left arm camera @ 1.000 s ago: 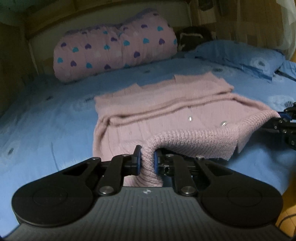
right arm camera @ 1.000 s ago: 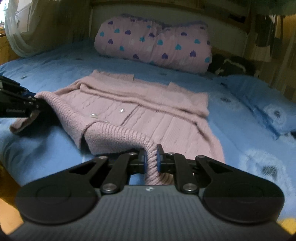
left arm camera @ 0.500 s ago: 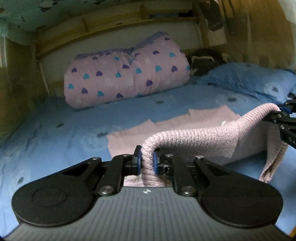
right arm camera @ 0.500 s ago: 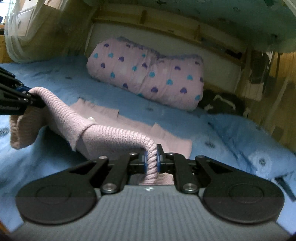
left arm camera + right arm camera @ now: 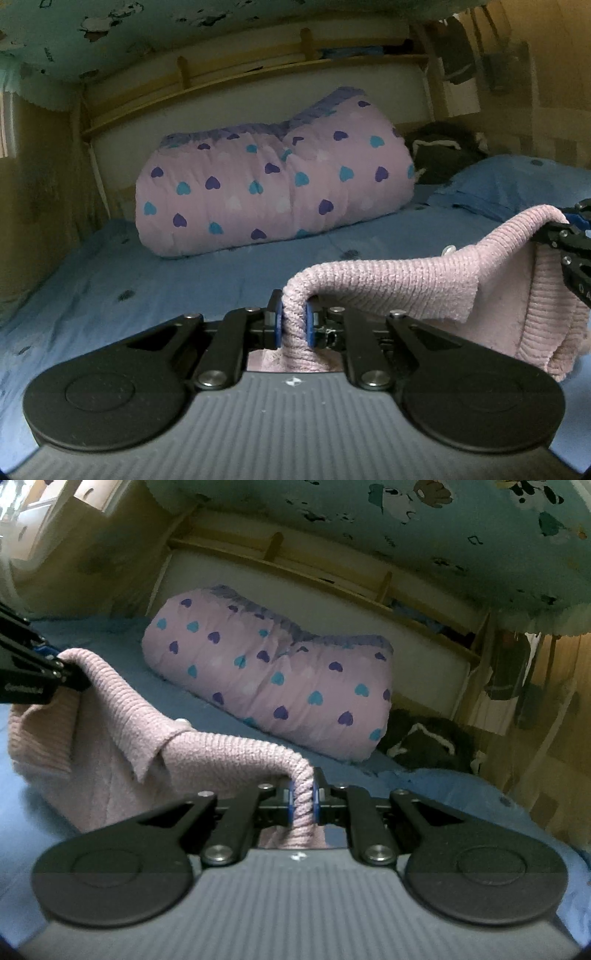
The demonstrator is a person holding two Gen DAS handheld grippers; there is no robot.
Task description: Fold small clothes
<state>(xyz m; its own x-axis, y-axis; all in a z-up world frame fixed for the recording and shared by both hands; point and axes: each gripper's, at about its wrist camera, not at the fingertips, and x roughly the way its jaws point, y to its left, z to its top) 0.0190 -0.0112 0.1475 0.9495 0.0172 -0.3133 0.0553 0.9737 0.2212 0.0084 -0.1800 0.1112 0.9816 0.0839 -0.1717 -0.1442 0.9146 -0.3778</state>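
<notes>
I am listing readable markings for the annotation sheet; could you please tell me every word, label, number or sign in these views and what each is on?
Pale lettering on the side of the left tool: too blurred to read.
Pale characters on the right tool: cut off at the picture edge, unreadable.
Small white emblem on each camera housing: a logo mark, no letters.
Pink cardigan, heart-print quilt: no text.

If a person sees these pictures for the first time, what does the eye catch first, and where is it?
First comes the pink knitted cardigan, stretched in the air between the left gripper and the right gripper, both shut on its ribbed edge above the blue bed sheet. Behind it, against the headboard, lies a big rolled pink quilt with hearts. A blue pillow rests to the right of the quilt.
</notes>
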